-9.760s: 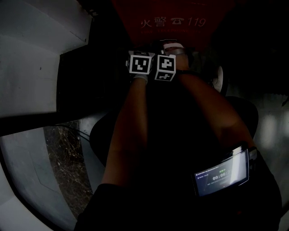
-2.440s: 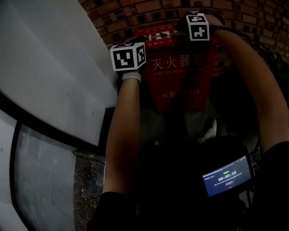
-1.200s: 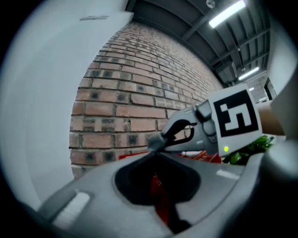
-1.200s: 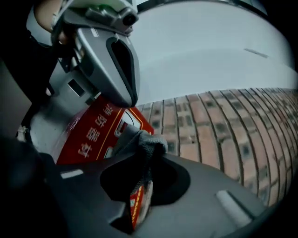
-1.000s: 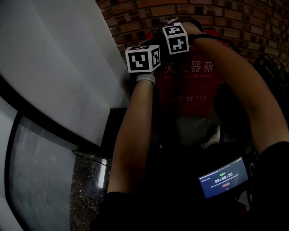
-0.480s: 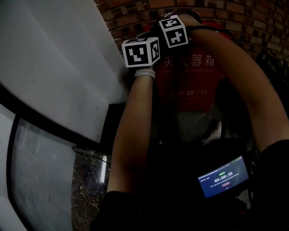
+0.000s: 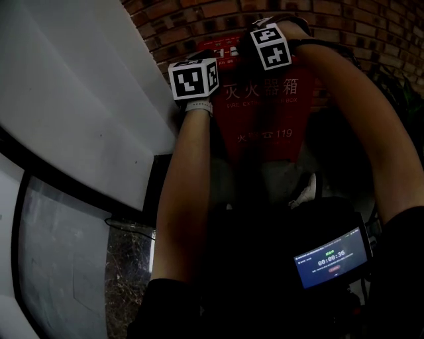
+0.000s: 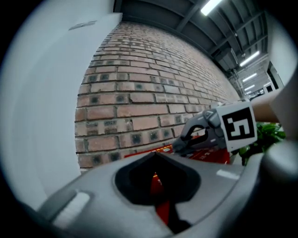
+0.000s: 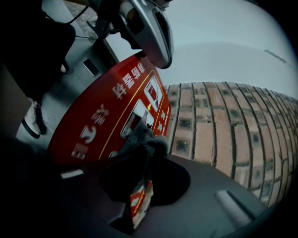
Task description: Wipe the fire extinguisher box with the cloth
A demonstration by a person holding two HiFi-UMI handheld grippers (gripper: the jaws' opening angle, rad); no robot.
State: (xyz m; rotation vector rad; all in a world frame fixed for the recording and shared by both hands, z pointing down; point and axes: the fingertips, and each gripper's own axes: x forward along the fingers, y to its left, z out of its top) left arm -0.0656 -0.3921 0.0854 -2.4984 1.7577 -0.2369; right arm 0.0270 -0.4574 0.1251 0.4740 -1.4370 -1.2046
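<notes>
Here the right gripper (image 9: 139,195) clamps the grey cloth (image 9: 143,144) at the top of the red fire extinguisher box (image 9: 88,116), the left gripper (image 8: 160,188) closed empty alongside; a shallow pinch may let the cloth slip mid-wipe.

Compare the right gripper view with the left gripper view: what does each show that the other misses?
Right gripper view only: the grey cloth clamped in the right gripper, white lettering on the fire extinguisher box, a shoe. Left gripper view only: ceiling lights, a green plant, the left gripper shut with nothing between its jaws. Both: the red box, the brick wall, the white wall, and the opposite gripper.
</notes>
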